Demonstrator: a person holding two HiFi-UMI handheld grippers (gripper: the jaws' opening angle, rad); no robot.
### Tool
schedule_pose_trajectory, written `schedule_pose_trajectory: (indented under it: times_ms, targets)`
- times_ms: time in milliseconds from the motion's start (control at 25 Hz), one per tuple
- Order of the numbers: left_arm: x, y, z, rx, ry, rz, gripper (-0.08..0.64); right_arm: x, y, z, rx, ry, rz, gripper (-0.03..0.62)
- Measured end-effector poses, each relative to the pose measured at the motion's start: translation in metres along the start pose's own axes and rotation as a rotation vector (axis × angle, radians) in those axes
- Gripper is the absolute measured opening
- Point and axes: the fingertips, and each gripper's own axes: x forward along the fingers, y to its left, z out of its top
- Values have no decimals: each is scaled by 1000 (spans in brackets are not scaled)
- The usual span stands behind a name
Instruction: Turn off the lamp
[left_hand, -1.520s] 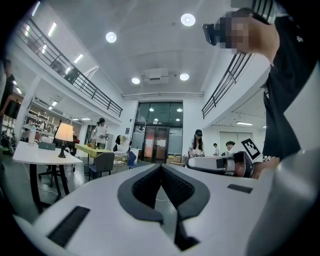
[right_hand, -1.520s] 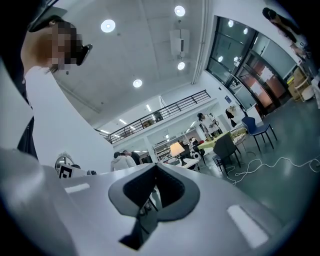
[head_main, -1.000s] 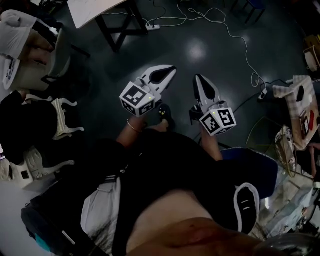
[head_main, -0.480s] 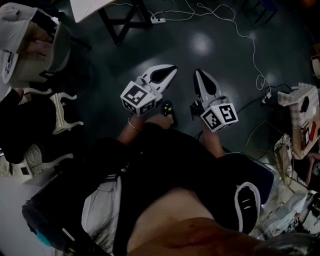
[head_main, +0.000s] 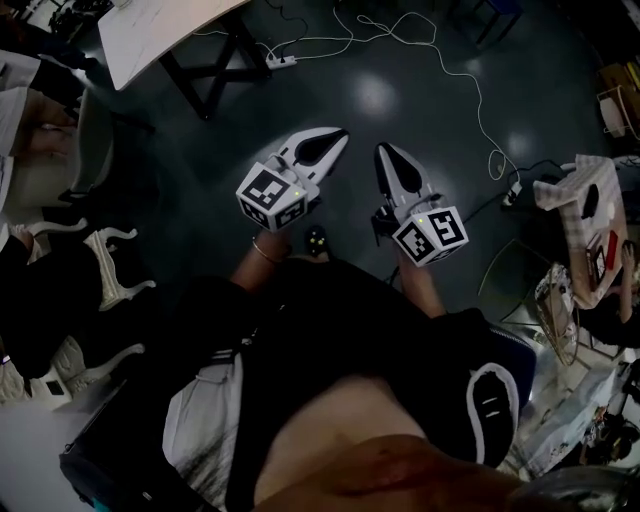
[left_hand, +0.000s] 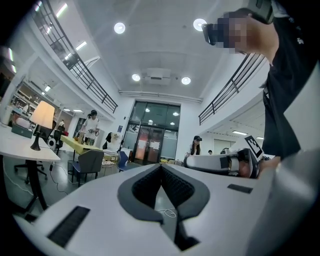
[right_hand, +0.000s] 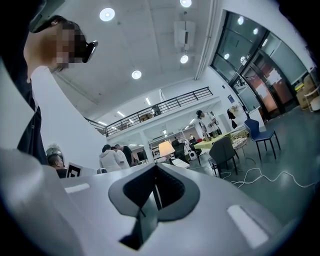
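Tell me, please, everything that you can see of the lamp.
The lamp is a table lamp with a cream, cone-shaped shade that glows warmly, so it is lit. A thin dark stem runs down to a small dark base. It stands upright on a white table at the far left of the left gripper view, far across the room. Only the table touches it.

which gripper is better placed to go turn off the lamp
Right, probably. The lit lamp sits just above the shut right gripper in its own view, so it points that way. In the left gripper view the lamp stands far to the left of the left gripper. Both are far from it.
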Motion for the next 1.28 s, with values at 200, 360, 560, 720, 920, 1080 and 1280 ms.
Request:
schedule_pose_trajectory:
  times_ms: [200, 360, 560, 720, 920, 1080, 1280]
  targets:
    - [18, 15, 1, 13, 13, -3, 6, 15, -21, 3, 22, -5, -17, 2]
    - [22, 29, 0, 8, 13, 22, 6, 23, -28, 5, 22, -5, -8, 2]
    - [30, 36, 1, 21, 16, 54, 6, 34, -40, 3, 34, 23, 16, 2]
    - [28, 54, 6, 13, -1, 108, 6, 55, -44, 11, 28, 31, 67, 2]
    - [36, 77, 16, 21, -21, 183, 6, 84, -53, 18, 25, 59, 150, 2]
    - [48, 92, 18, 18, -10, 248, 6, 102, -70, 24, 36, 77, 195, 2]
    - [76, 108, 20, 24, -13, 300, 6, 119, -100, 35, 47, 91, 238, 2]
